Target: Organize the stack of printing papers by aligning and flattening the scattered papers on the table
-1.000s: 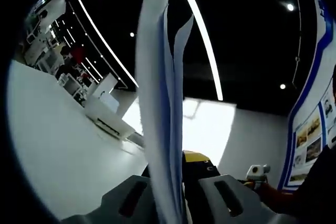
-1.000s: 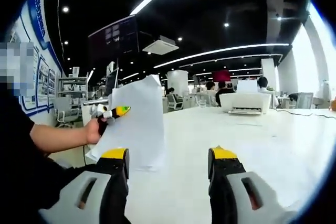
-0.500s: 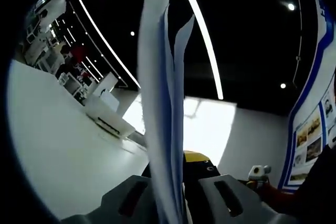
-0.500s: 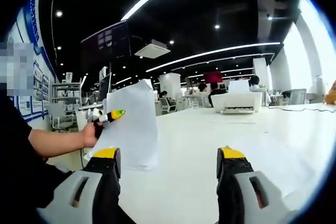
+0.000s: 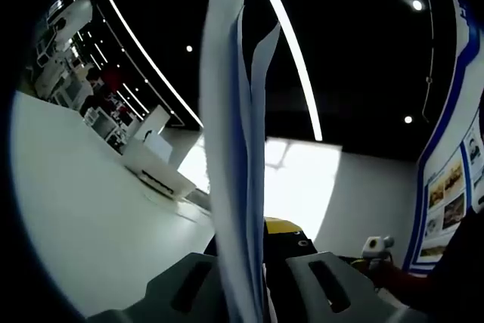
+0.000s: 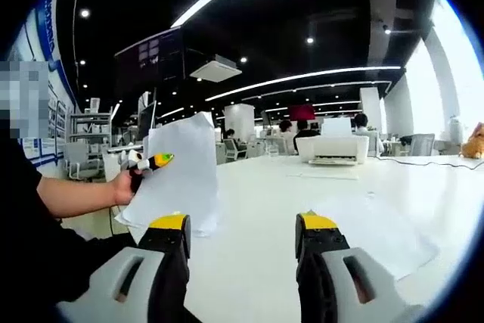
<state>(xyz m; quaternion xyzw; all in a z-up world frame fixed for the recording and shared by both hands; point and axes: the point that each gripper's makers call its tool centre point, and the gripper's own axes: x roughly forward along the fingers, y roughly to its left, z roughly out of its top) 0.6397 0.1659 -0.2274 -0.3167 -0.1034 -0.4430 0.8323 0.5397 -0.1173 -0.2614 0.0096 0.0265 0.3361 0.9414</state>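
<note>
Right gripper (image 6: 240, 234) jaws narrowed slightly yet apart — empty, left gripper (image 5: 249, 259) clamping upright papers (image 5: 234, 149) above white table (image 6: 363, 202).

Thin matt white sheets of paper (image 5: 234, 149), pinched upright between the jaws of the left gripper (image 5: 253, 277), are showing a smooth, faintly bluish surface with slightly curling edges. The gripper's jaw bodies are appearing as matt grey moulded plastic tipped with glossy yellow pads. Ahead of the right gripper (image 6: 246, 236), whose jaws are standing apart, the white table (image 6: 393, 194) is looking smooth and semi-glossy, reflecting ceiling light. The white printer (image 6: 330, 150) beyond is showing smooth plastic casing.
</note>
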